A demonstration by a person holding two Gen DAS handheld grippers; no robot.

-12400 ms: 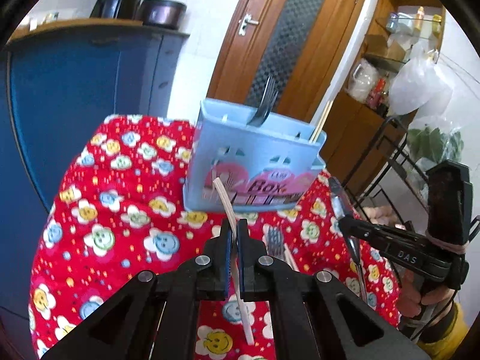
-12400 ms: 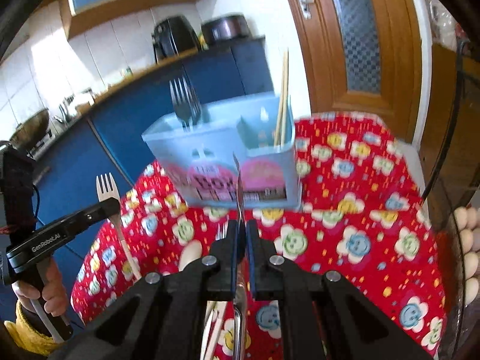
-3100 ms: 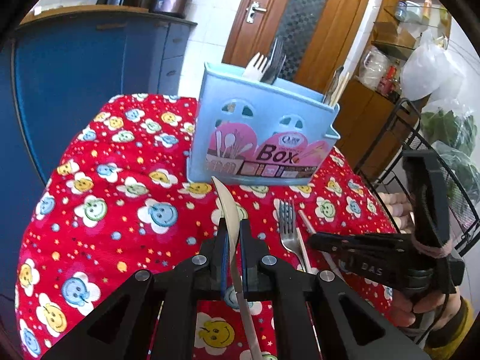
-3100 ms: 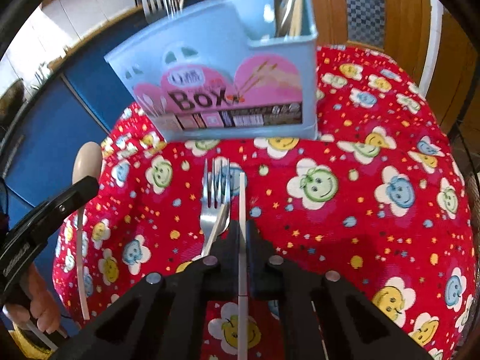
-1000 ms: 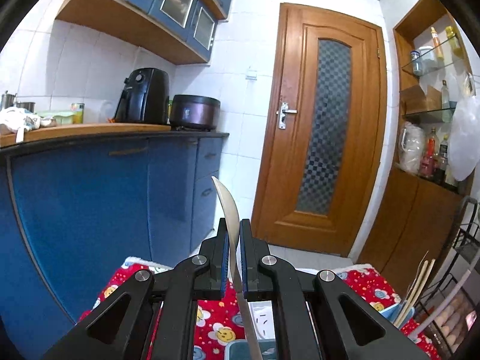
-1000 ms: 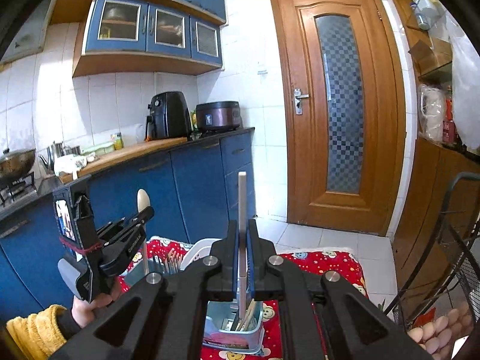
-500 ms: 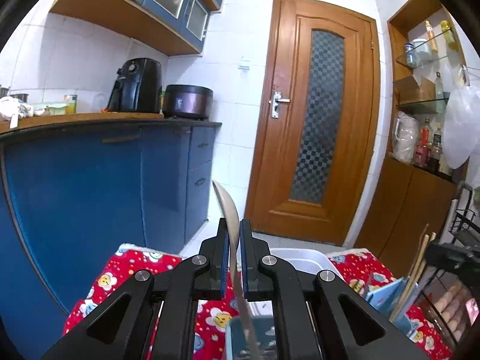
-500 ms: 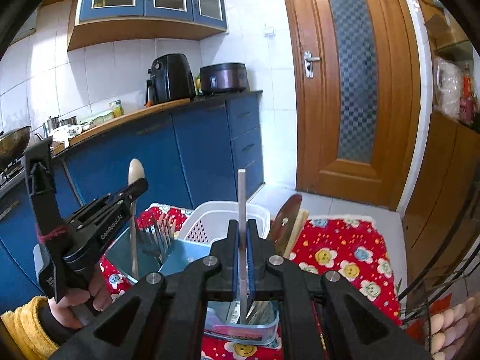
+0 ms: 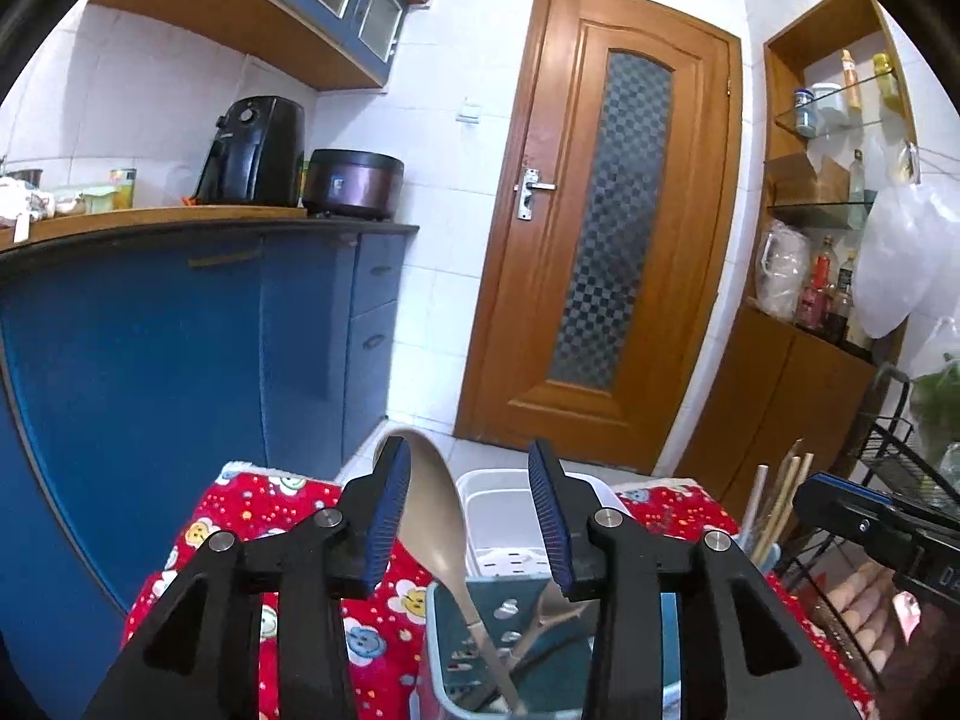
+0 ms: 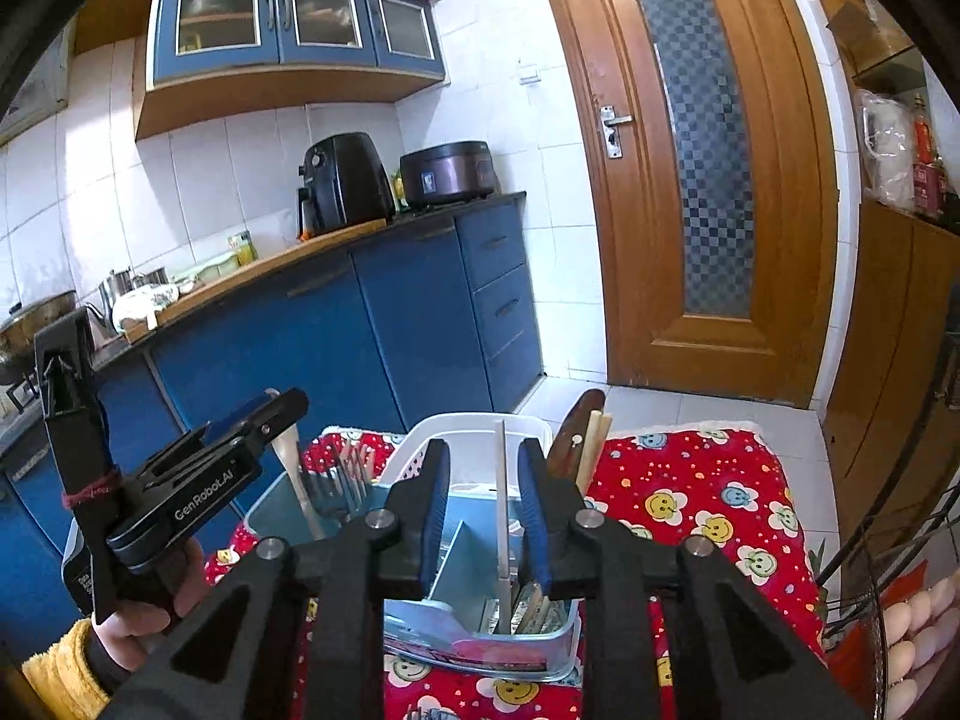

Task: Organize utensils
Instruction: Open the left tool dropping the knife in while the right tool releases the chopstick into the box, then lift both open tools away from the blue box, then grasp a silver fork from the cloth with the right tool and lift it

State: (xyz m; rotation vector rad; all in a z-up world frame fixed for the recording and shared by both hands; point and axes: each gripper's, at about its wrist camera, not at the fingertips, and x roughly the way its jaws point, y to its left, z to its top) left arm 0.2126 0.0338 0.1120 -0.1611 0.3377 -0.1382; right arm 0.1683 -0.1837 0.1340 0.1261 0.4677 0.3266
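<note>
Spoon (image 9: 433, 510) between parted left fingers (image 9: 390, 516)

From my seat: spoon (image 9: 441, 531) and forks (image 10: 345, 480) stand in the utensil box's (image 10: 480, 642) left compartment, chopsticks (image 10: 591, 450) in the right, white basket (image 10: 474, 429) right behind it.

Utensil box (image 9: 456, 648): base and front wall cut by bottom edge in left wrist view; in right wrist view, front wall hidden behind right gripper (image 10: 478, 498).
Spoon (image 9: 435, 516): handle end lost inside box.
White chopstick (image 10: 501, 516): lower end hidden among box contents.
Forks (image 10: 342, 480): handles hidden in box compartment.
White basket (image 9: 504, 516): largely hidden behind box and left gripper (image 9: 470, 516).
Tablecloth (image 10: 690, 480): near edge cut off.
</note>
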